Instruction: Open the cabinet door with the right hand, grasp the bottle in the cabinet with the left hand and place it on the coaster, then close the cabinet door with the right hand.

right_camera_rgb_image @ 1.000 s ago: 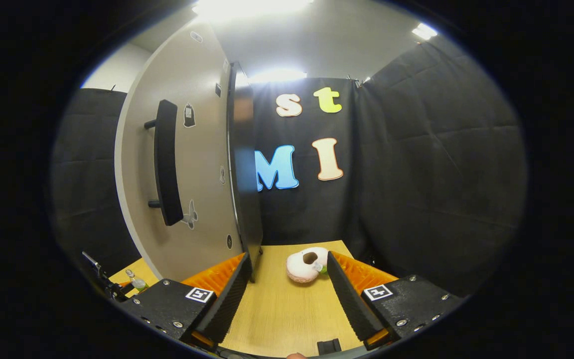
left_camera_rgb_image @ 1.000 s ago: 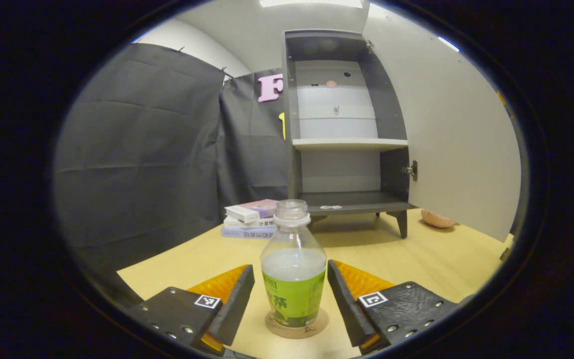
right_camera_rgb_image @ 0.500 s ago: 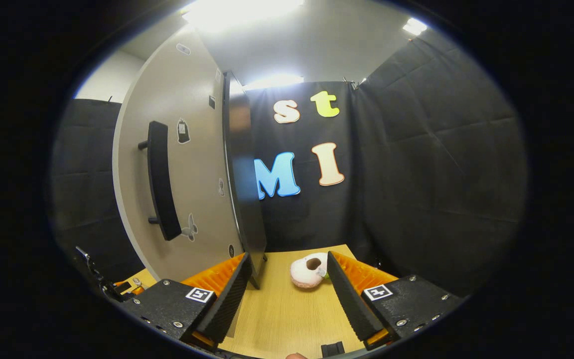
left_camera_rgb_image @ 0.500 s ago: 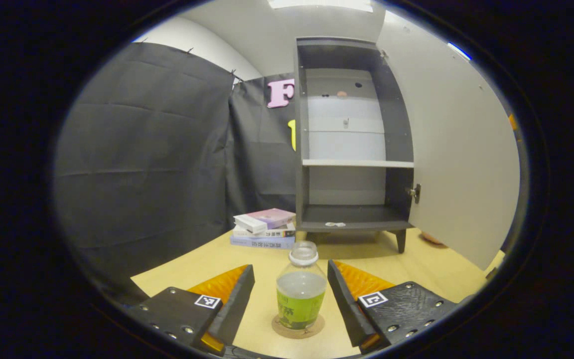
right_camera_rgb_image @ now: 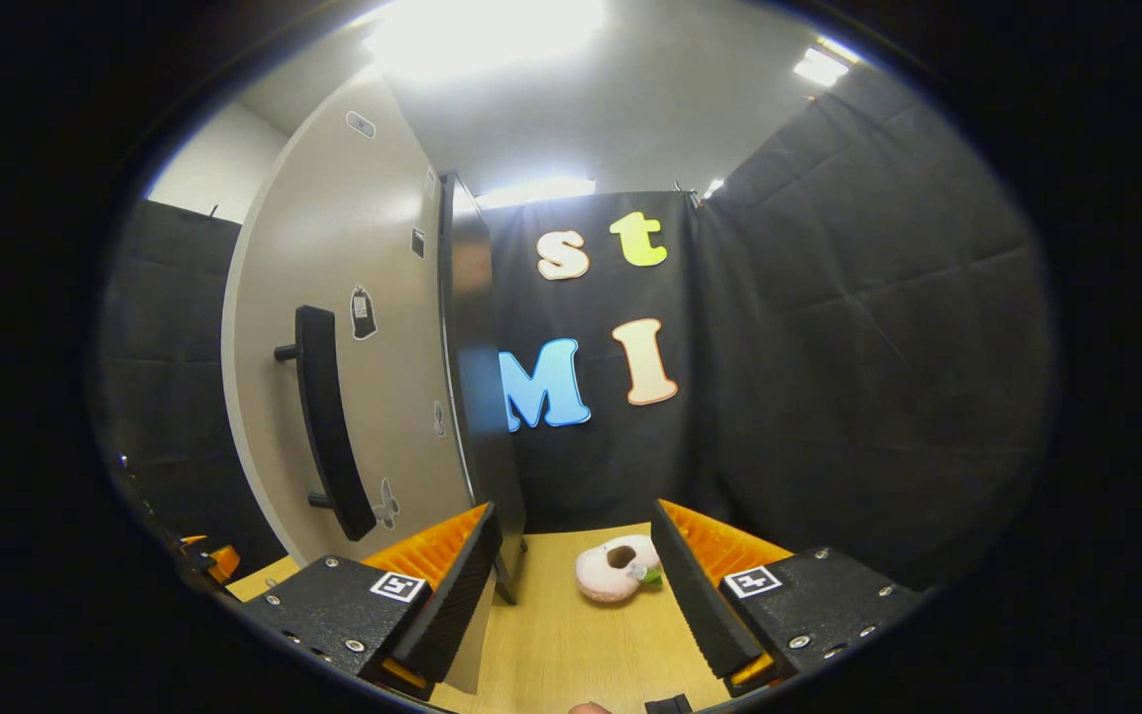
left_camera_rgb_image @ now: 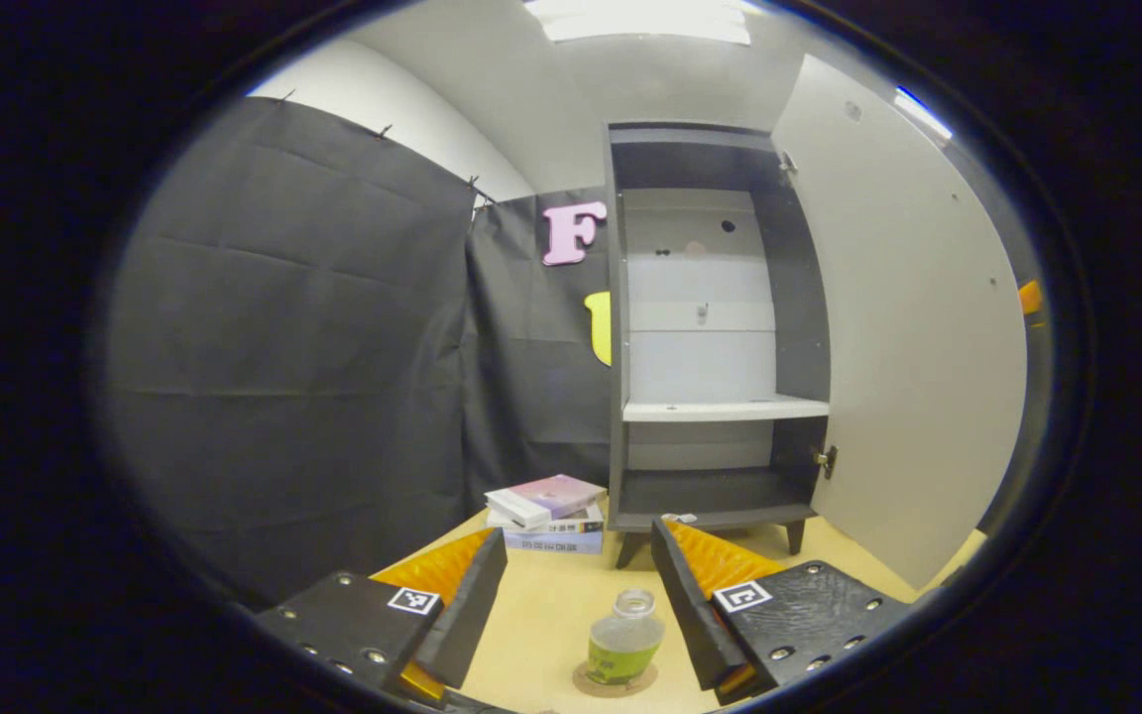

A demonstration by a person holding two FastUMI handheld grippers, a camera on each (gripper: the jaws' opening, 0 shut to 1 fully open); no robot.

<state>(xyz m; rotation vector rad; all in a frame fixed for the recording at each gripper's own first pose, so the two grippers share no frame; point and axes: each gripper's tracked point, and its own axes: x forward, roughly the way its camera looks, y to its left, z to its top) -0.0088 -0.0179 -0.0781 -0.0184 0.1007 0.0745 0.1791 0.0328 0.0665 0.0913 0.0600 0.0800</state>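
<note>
in the left gripper view, the left gripper (left_camera_rgb_image: 579,585) is hanging above the wooden table (left_camera_rgb_image: 541,615) with its jaws standing wide apart and gripping nothing. the bottle (left_camera_rgb_image: 624,649), uncapped and carrying a green label, is standing upright on the round coaster (left_camera_rgb_image: 586,682) on the near part of the table, low between the two fingers and touching neither. the cabinet (left_camera_rgb_image: 710,327) is standing at the far side on short legs, and its door (left_camera_rgb_image: 913,337) is swinging open to the right, showing a white shelf (left_camera_rgb_image: 725,408) across the middle. a stack of books (left_camera_rgb_image: 546,512) is lying on the table just left of the cabinet's base. in the right gripper view, the right gripper (right_camera_rgb_image: 576,585) is also standing with its jaws apart and gripping nothing. the door (right_camera_rgb_image: 358,327) is sitting to the left, with its long black handle (right_camera_rgb_image: 328,421) facing the camera and apart from the fingers. a pink doughnut-shaped toy (right_camera_rgb_image: 616,568) is lying on the table farther off, between the fingers.
</note>
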